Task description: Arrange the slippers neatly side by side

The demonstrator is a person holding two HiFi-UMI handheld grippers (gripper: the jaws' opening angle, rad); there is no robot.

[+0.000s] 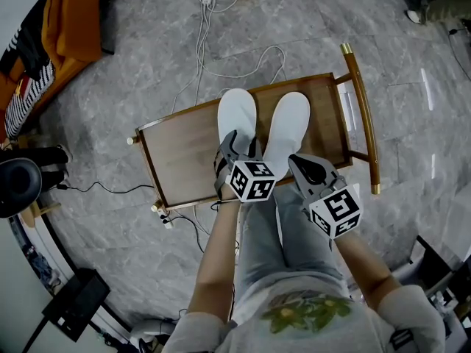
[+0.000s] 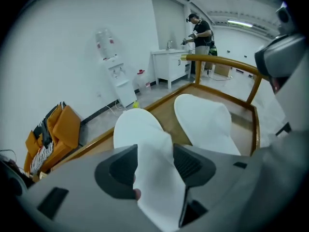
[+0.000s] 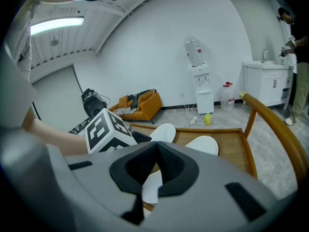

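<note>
Two white slippers lay side by side on a wooden bench [image 1: 184, 147], toes pointing away from the person, heels at the near edge. The left slipper [image 1: 237, 115] and right slipper [image 1: 288, 120] were close together and roughly parallel, with a narrow gap between them. Looked about lined up, so the task was probably near done.

Left gripper [image 1: 241, 144] was at the heel of the left slipper. In the left gripper view its jaws stood wide apart with the heel end of that slipper [image 2: 140, 129] lying between them, pads not squeezing it. So open, nothing held. The other slipper [image 2: 207, 122] sat just beside it on the bench.

Right gripper [image 1: 296, 162] hung near the heel of the right slipper. In the right gripper view its jaws [image 3: 155, 151] were closed, tips together. I saw nothing pinched between them; the white below was slipper past the jaws.

Handling, my read:
- They looked like thin, soft, hotel-type slippers, very light.
- The sole was flat and floppy, so it would likely bend or droop if lifted by one end.
- Cloth on smooth wood should slide with a light nudge, and overshoot easily.
- Best hold was probably the heel edge of the sole or the rim of the upper, pinched thin.
- A shallow grip could slip off the fabric.
- They weren't fragile, so a firm pinch was fine.
- Pushing from the side risked turning one out of line.
</note>
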